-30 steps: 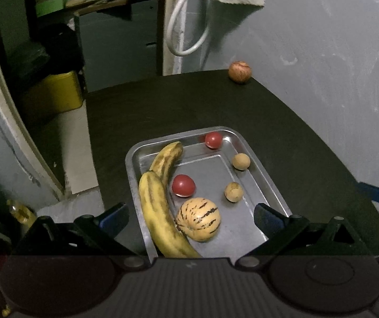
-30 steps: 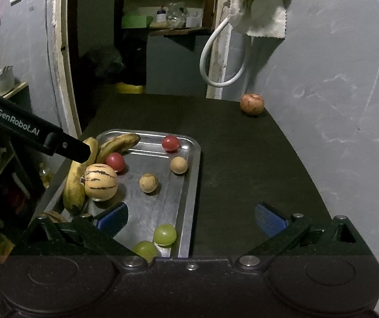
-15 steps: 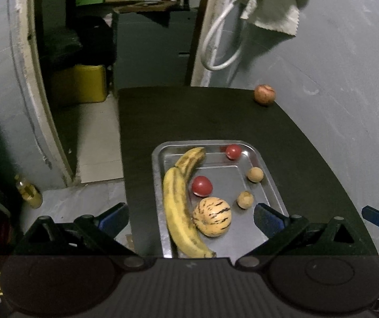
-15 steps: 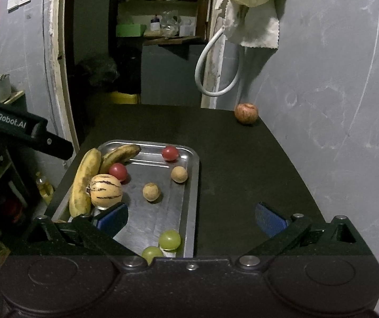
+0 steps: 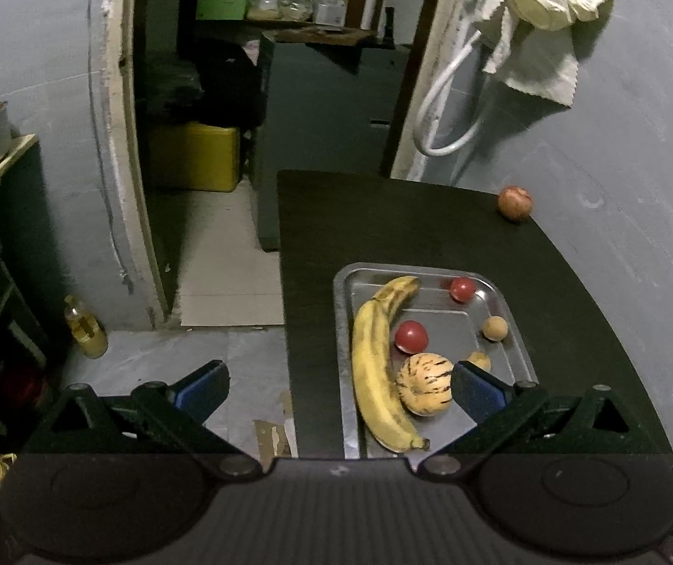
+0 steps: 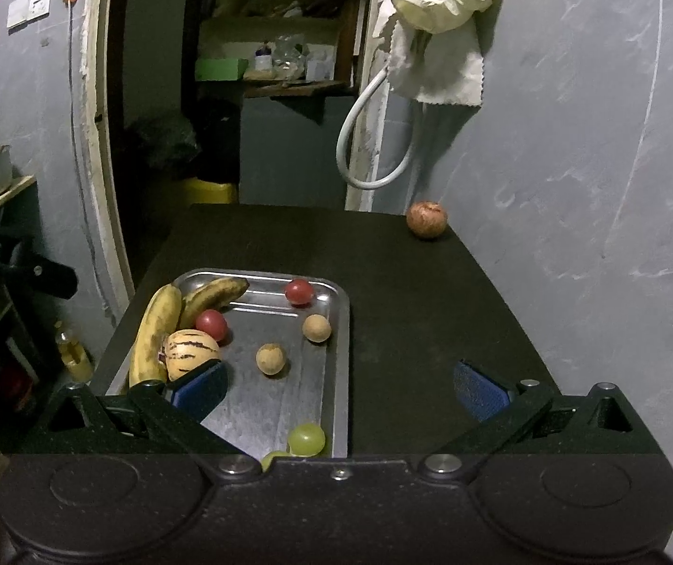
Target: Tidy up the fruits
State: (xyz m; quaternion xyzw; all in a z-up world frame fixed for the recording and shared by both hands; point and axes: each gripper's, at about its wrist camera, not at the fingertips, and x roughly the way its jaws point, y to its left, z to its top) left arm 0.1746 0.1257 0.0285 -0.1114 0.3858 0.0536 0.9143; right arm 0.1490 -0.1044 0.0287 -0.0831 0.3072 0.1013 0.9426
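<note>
Steel is glinting in front of me: a shallow metal tray (image 6: 336,325) is sitting on the dark table (image 6: 430,310), toward its left edge, and I am working across it from left to right. Two bananas (image 6: 155,329) are lying along the tray's left wall, the longer one touching a striped yellow melon (image 6: 190,348) just to its right. A red tomato (image 6: 212,322) is sitting behind the melon, touching it as far as I can tell. Two small tan round fruits (image 6: 270,359) are resting on the bare middle of the tray, apart from each other, with a second red tomato (image 6: 299,292) near the far rim. Two green grapes (image 6: 307,439) are lying at the tray's near right corner, one half hidden by my tool. Well apart from all that, an apple (image 6: 426,220) is sitting alone at the far right corner of the table, next to the grey wall. I am holding my left gripper (image 5: 339,383) spread wide and gripping nothing, its right pad over the tray beside the melon and its left pad out past the table edge over the floor. I am holding my right gripper (image 6: 339,383) wide apart too, with nothing in it, one pad over the tray and the other over bare table.
</note>
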